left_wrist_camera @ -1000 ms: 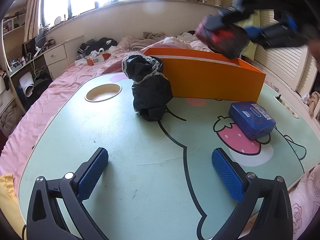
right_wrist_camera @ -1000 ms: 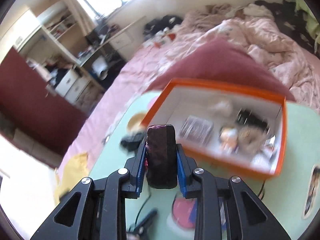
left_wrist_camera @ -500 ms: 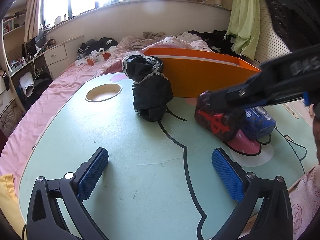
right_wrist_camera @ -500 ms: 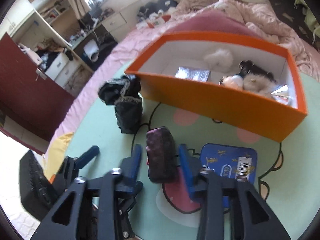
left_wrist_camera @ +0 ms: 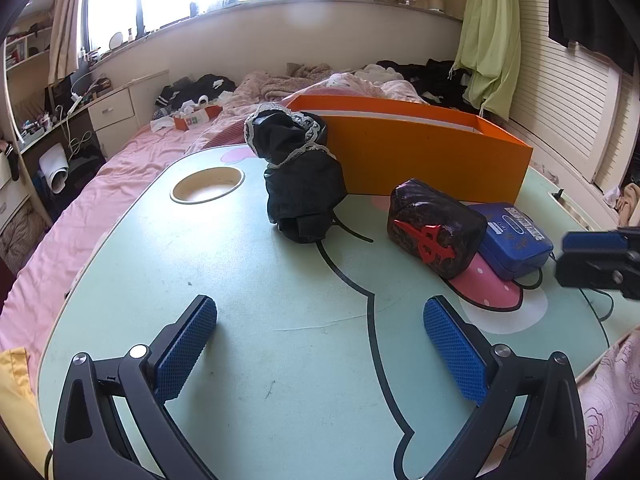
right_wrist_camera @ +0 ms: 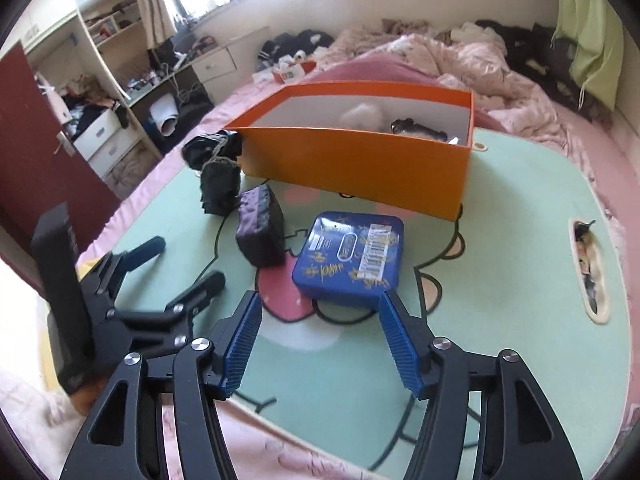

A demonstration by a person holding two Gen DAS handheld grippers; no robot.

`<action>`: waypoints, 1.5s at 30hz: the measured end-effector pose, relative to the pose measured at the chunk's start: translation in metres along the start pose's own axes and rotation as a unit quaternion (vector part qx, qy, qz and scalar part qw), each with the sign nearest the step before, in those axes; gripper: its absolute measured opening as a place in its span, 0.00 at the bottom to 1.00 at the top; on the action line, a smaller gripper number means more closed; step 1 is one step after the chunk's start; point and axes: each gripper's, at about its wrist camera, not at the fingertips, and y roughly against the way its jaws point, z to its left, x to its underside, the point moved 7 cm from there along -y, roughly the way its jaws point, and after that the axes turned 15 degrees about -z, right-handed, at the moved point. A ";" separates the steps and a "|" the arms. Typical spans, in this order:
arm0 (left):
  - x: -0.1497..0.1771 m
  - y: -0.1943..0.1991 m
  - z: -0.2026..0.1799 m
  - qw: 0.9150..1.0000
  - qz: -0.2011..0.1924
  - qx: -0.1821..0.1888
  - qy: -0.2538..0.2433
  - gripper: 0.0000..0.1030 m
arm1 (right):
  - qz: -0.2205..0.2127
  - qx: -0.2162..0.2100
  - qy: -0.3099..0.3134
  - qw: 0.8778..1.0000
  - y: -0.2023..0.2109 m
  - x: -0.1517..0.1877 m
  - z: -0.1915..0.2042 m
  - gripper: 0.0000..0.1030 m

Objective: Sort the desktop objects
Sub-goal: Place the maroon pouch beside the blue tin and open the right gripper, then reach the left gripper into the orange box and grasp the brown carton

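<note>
Nearest to me, my left gripper (left_wrist_camera: pixel 320 344) hovers low over the green table (left_wrist_camera: pixel 280 360) with its jaws spread wide and nothing between them. My right gripper (right_wrist_camera: pixel 320 340) has just been opening its jaws; they stand apart now and no thing is between them, only the table below.

A little further, the dark pouch (left_wrist_camera: pixel 434 227) with the red mark lies on the table, free of any grip. It touches, or nearly touches, the blue tin (right_wrist_camera: pixel 348 258) beside it; I cannot tell which. Behind them, the black lace-trimmed cloth bundle (left_wrist_camera: pixel 300 176) stands against the near left corner of the orange box (right_wrist_camera: pixel 360 160).

Farthest, inside the box I see a white fluffy thing (right_wrist_camera: pixel 362 114) and a dark object (right_wrist_camera: pixel 416 130), but the near wall hides the rest, so I cannot say how many things are inside.

My judgement is that the sorting is only partly done: some things are already in the box, while the pouch, the tin and the cloth bundle are left outside on the table.
</note>
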 end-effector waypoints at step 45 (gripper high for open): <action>-0.139 -0.018 -0.017 0.996 0.032 0.072 0.038 1.00 | 0.010 0.071 0.074 0.995 -0.019 0.030 -0.017 1.00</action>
